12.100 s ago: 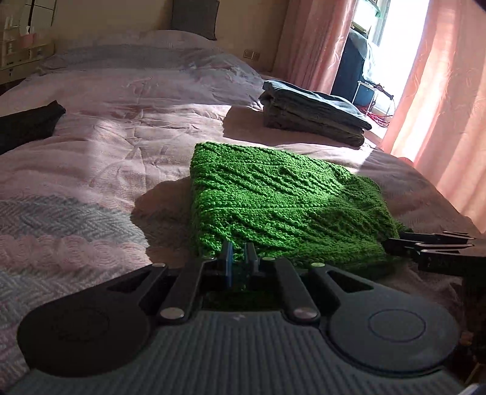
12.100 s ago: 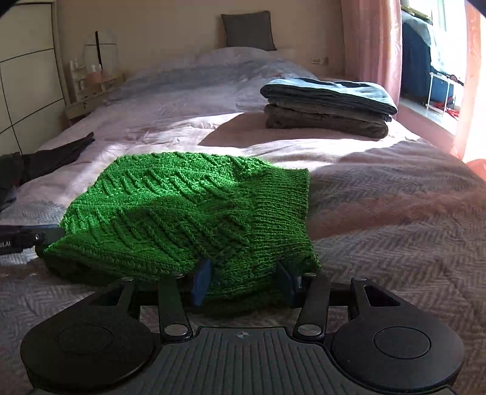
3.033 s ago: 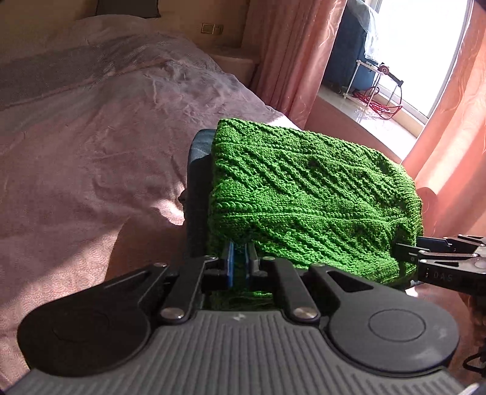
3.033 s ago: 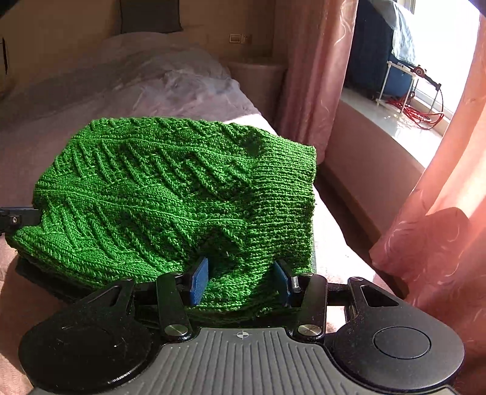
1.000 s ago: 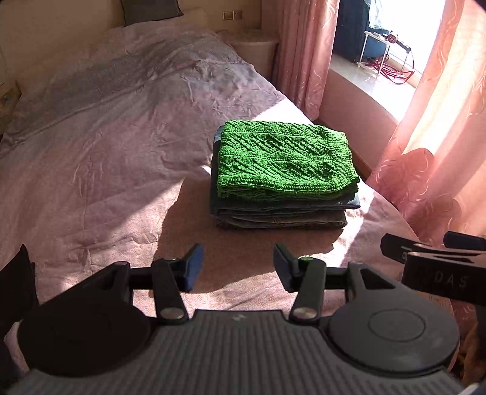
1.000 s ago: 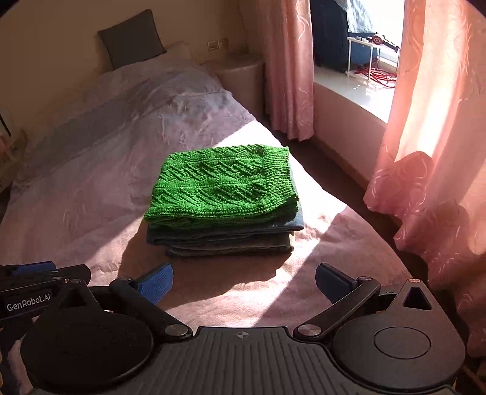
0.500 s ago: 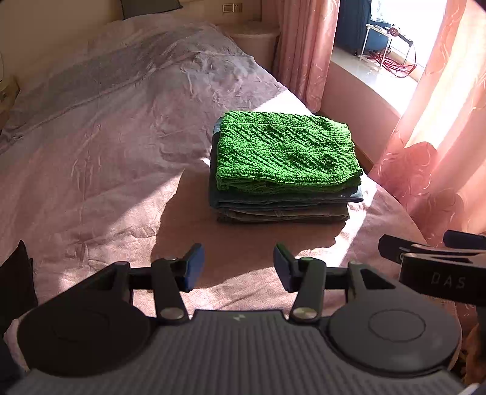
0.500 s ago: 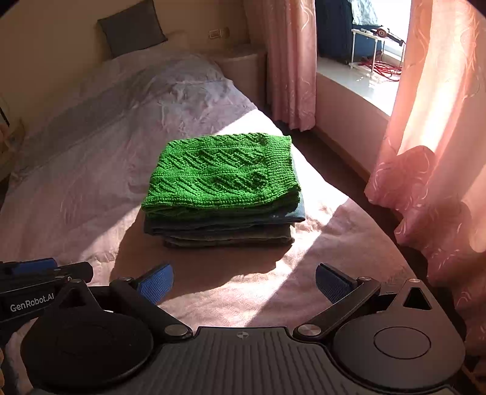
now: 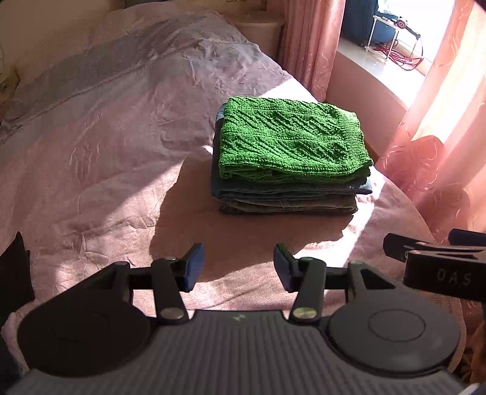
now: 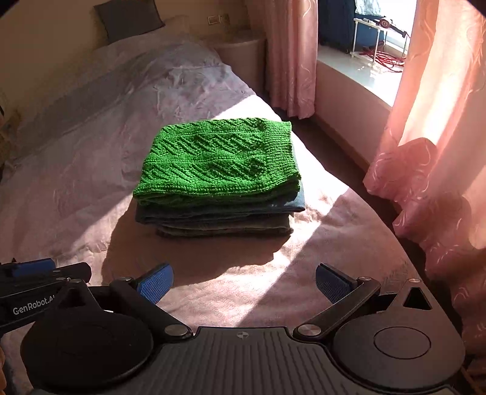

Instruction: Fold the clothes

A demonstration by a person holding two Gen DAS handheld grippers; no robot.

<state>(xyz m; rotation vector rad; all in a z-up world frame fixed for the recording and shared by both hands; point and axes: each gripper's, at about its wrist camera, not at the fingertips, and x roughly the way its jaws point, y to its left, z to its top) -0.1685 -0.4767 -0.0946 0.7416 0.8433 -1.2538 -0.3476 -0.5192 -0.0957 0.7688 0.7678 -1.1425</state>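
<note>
Bare bedspread (image 9: 91, 170) (curtain (image 9: 449, 158) rightward)

Sun pours across the pink bedspread (image 10: 76, 182), creased and rumpled right up to the dark grey pillow (image 10: 129, 18) against the headboard wall. Beside the bed's far corner sits a rounded nightstand (image 10: 240, 57), a wall socket (image 10: 218, 19) just above it. Pink curtains (image 10: 437, 152) hang along the window side, red cable (image 10: 384, 59) coiled on the sill beyond.
</note>
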